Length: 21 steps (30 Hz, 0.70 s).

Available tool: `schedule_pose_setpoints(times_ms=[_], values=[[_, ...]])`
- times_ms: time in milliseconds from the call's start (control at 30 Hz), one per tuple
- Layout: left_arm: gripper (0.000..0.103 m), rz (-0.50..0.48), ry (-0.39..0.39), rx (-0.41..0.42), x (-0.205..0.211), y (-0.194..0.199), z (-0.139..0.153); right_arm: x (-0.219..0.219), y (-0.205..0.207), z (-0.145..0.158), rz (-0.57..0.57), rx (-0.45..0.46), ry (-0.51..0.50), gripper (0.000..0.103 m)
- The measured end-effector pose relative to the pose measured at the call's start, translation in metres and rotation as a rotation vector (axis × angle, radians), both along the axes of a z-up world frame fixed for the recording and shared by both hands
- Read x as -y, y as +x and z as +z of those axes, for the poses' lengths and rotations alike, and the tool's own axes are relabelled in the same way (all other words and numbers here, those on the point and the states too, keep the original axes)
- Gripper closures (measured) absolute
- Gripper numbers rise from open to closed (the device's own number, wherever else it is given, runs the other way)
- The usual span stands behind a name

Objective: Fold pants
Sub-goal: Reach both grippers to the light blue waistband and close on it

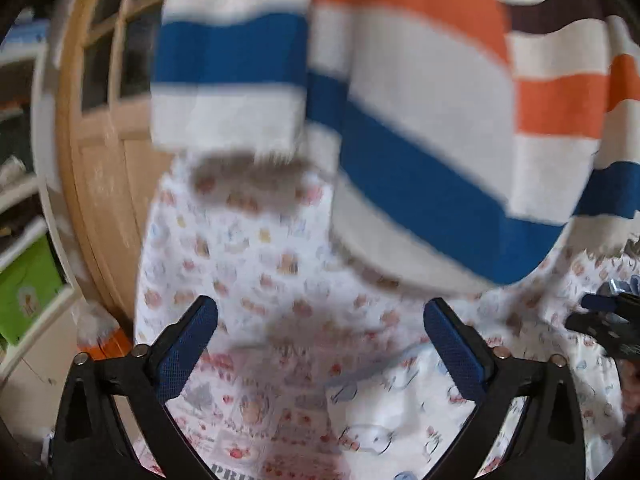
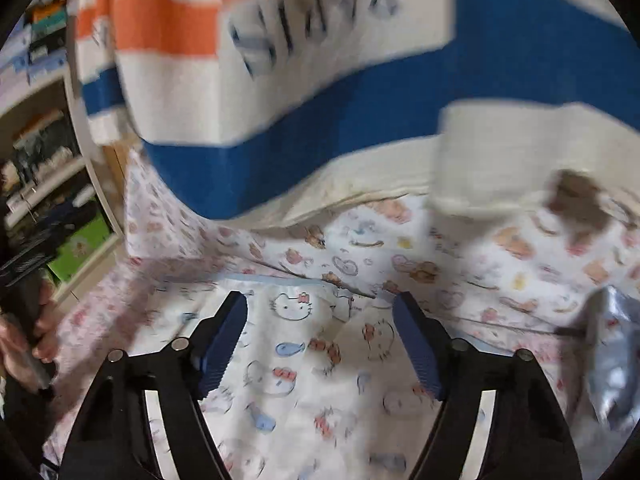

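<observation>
The pants [image 1: 420, 128] are white with wide blue, orange and dark stripes. They lie bunched on a bed sheet printed with cartoon figures [image 1: 248, 264]. In the right wrist view the pants [image 2: 340, 112] fill the upper half, with dark lettering on a white stripe. My left gripper [image 1: 320, 324] is open and empty, its blue pads apart, short of the pants' near edge. My right gripper [image 2: 320, 320] is open and empty over a white Hello Kitty cloth [image 2: 304, 360], just before the pants' cream hem. Both views are motion-blurred.
A wooden door with panes [image 1: 104, 128] stands left of the bed. Shelves with a green box [image 1: 28, 288] are at far left. The other gripper [image 1: 612, 320] shows at the right edge. A shiny silver-blue item [image 2: 616, 352] lies at the right.
</observation>
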State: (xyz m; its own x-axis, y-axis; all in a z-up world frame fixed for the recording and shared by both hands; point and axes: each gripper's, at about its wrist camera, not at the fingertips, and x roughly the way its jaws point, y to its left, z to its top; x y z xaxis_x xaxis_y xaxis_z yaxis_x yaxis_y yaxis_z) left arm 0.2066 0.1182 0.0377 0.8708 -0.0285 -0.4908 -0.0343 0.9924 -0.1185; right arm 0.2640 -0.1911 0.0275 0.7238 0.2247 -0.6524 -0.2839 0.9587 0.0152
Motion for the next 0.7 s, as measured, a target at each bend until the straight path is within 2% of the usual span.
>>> schedule_pose_setpoints(times_ms=[33, 133, 200, 300, 367, 600, 700], values=[[0.023, -0.01, -0.041, -0.031, -0.008, 0.006, -0.005, -0.002, 0.013, -0.008, -0.006, -0.024, -0.002, 0.034], [0.027, -0.026, -0.155, -0.108, -0.026, 0.019, -0.021, -0.001, 0.048, -0.034, -0.018, -0.129, 0.052, 0.043], [0.034, -0.033, -0.176, -0.16, -0.028, 0.028, -0.033, 0.0, 0.064, -0.048, -0.027, -0.17, 0.069, 0.051], [0.039, -0.028, -0.129, -0.203, -0.022, 0.034, -0.047, -0.004, 0.082, -0.066, -0.062, -0.191, 0.02, 0.058], [0.039, -0.021, -0.091, -0.211, -0.017, 0.036, -0.052, -0.009, 0.085, -0.074, -0.057, -0.195, 0.003, 0.068], [0.039, 0.003, 0.003, -0.212, -0.006, 0.041, -0.06, -0.011, 0.084, -0.091, -0.012, -0.219, 0.025, 0.068], [0.039, -0.004, 0.004, -0.206, -0.005, 0.042, -0.061, -0.009, 0.084, -0.094, 0.0, -0.224, 0.055, 0.068]])
